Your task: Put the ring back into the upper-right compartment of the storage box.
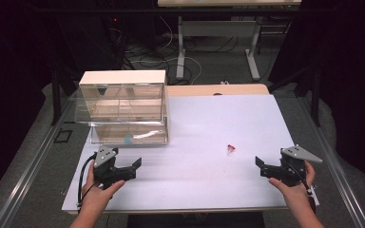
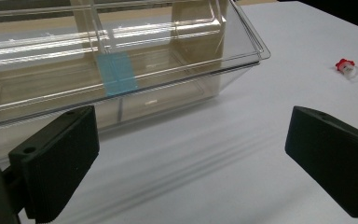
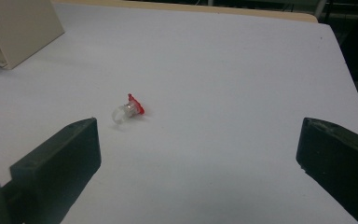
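Here, both hand-held grippers, left (image 1: 133, 167) and right (image 1: 261, 166), wide apart, nothing held; red-topped ring (image 3: 128, 110) unlabelled.

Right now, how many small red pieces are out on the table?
1: the small red piece lies alone on the white table, between the clear drawer box and the right gripper.

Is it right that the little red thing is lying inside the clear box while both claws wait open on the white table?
Not quite. The little red thing lies out on the bare white table, apart from the clear box, as the high view shows. The rest holds: the left claw and the right claw are both open with nothing between their jaws.
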`<action>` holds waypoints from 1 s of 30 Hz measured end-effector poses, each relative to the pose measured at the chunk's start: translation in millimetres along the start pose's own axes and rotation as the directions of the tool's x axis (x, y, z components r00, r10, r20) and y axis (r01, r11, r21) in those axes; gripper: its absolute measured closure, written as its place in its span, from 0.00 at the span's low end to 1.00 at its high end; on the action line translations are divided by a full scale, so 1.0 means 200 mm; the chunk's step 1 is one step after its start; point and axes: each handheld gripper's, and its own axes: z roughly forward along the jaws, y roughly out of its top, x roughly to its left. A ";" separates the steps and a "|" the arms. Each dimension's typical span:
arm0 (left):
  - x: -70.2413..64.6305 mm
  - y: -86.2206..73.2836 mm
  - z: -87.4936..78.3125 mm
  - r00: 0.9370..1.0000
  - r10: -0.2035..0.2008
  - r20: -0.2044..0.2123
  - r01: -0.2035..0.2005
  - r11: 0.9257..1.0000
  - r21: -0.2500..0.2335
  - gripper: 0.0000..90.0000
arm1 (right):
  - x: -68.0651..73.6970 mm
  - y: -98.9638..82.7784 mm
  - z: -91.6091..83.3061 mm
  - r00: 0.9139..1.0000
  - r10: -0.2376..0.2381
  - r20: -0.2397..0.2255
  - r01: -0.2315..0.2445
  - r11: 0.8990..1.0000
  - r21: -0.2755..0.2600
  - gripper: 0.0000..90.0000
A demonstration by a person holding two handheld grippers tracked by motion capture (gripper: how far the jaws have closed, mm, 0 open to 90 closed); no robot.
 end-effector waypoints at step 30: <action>-0.13 -0.01 0.06 0.998 0.037 0.058 -0.038 0.999 0.031 0.11 | -0.01 -0.01 0.00 0.999 -0.034 -0.020 0.034 0.999 -0.017 0.00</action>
